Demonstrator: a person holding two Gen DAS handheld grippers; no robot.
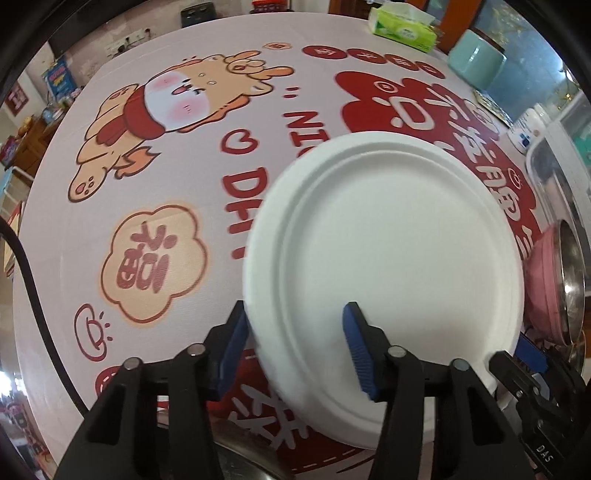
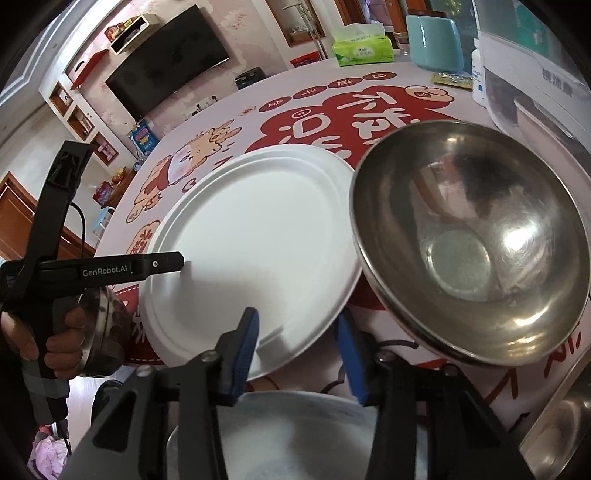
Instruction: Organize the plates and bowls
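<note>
A white paper plate (image 1: 388, 258) lies on the cartoon tablecloth (image 1: 147, 166). My left gripper (image 1: 295, 310) points down at its near left rim. One blue pad stands at the outer edge and the other over the plate's inside, with a wide gap, so it is open. My right gripper (image 2: 297, 314) straddles the plate's (image 2: 258, 229) near rim, one finger over the plate and one beyond its edge, also open. A steel bowl (image 2: 469, 240) with a pink outside (image 1: 543, 288) sits just right of the plate. The left gripper's finger (image 2: 162, 264) shows over the plate's left side.
Another steel bowl (image 2: 105, 325) sits by the person's hand (image 2: 59, 343). A pale round dish (image 2: 295, 435) lies below the right gripper. At the far side stand a green tissue pack (image 1: 402, 27), a teal jar (image 1: 476, 59) and a white appliance (image 2: 532, 74).
</note>
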